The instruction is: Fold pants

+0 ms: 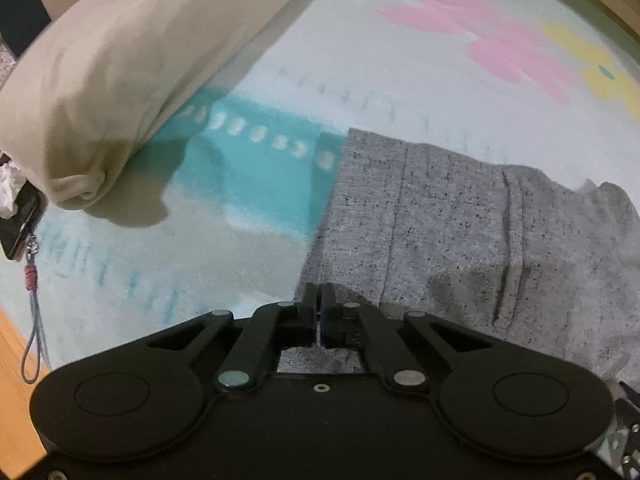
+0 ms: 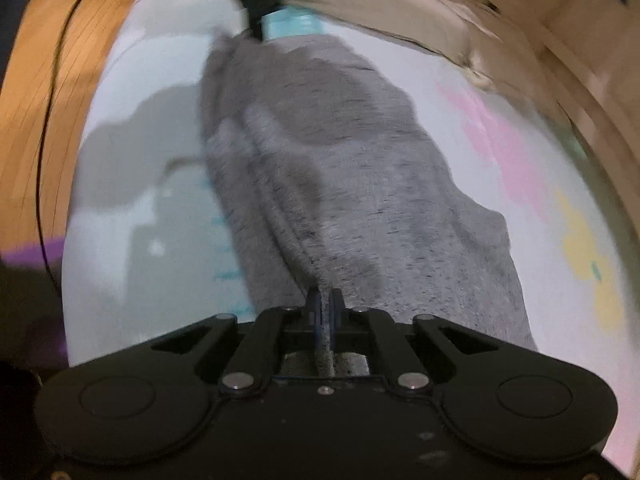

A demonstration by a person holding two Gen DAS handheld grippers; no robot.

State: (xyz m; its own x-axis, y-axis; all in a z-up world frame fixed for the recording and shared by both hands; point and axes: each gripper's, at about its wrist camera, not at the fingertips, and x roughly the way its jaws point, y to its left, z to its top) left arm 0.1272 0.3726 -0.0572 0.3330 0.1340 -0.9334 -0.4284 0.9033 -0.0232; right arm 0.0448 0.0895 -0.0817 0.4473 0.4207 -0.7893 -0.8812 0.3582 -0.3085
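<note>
- At the far left edge of the left wrist view, a dark phone (image 1: 18, 224) with a thin strap (image 1: 34, 344) lay at the edge of the bed cover (image 1: 360, 60), next to the wooden floor (image 1: 16, 392).
- A beige pillow (image 1: 132, 64) rested on the cover toward its far left corner, beside a turquoise band with white dots.
- The left gripper (image 1: 319, 296) had its jaws pressed together at the near left edge of the grey pants (image 1: 440, 216). The cloth lay directly under and behind the tips, so it seemed to pinch that edge.
- The pants lay spread flat on the cover, to the right of the turquoise band, and pink and yellow flower prints were farther right.
- In the blurred right wrist view, the right gripper (image 2: 326, 300) was also closed, and a ridge of the grey cloth passed between its pads.
- From there the pants (image 2: 360, 184) stretched away along the cover (image 2: 460, 120) toward a second pillow (image 2: 380, 4) at the far edge.
</note>
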